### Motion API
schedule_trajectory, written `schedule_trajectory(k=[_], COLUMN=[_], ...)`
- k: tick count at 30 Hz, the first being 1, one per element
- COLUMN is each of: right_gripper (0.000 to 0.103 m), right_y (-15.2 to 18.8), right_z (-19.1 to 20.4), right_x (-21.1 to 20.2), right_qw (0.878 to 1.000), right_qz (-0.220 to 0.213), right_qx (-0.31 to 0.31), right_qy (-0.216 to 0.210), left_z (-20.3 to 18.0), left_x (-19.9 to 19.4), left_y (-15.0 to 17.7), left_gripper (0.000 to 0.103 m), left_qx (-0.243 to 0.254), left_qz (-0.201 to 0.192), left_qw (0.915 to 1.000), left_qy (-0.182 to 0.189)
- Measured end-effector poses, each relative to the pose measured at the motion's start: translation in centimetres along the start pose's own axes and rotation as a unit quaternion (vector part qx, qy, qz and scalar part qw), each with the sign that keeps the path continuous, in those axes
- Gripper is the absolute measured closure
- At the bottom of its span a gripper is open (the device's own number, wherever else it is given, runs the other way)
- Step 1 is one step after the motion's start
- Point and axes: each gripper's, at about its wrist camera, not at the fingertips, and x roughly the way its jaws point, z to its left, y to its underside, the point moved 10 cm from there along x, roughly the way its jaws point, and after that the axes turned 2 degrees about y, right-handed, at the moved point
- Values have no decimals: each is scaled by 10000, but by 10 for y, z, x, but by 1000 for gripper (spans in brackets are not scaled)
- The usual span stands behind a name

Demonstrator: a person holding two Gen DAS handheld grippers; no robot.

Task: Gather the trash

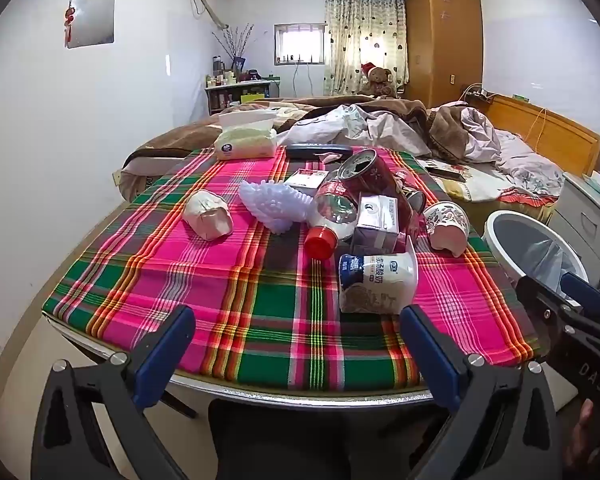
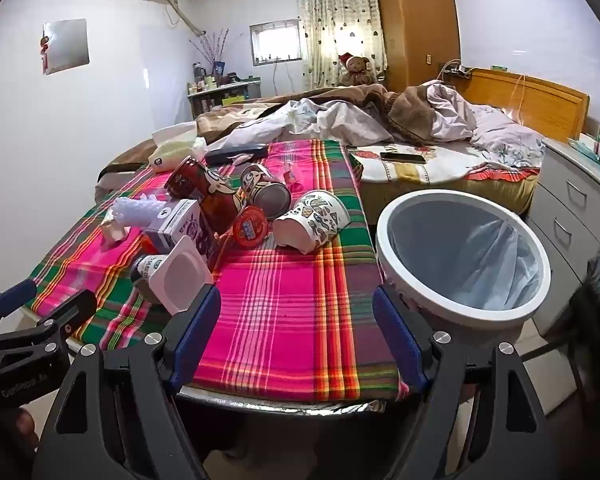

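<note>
Trash lies on a plaid-covered table (image 1: 228,304): a white yogurt cup (image 1: 374,282), a red-capped plastic bottle (image 1: 332,216), a purple milk carton (image 1: 376,220), a dark red can (image 1: 374,178), a patterned paper cup (image 1: 446,222), a crumpled paper wad (image 1: 208,216) and a white foam net (image 1: 272,202). A white bin with a liner (image 2: 464,256) stands at the table's right edge. My left gripper (image 1: 296,340) is open and empty, just in front of the yogurt cup. My right gripper (image 2: 296,328) is open and empty over the table's front edge, left of the bin.
A tissue pack (image 1: 246,136) and a dark case (image 1: 318,150) lie at the table's far end. Behind is an unmade bed (image 2: 440,128) with a phone (image 2: 402,157). Grey drawers (image 2: 576,204) stand to the right of the bin.
</note>
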Motion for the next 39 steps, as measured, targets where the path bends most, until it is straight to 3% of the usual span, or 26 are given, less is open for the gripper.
schedule_trajectory(k=[2,39], right_gripper=[23,23], right_y=[3,0], right_z=[1,1], right_x=[0,-6], right_qw=[9999,9999], right_qz=[127,-53], right_qx=[18,-79], right_qy=[9,51], left_z=[0,2], left_x=[0,-1], left_y=[0,4], left_gripper=[0,0], left_qx=[-9,-64], left_qz=[4,38], left_qw=[10000,10000], left_qy=[-14,32])
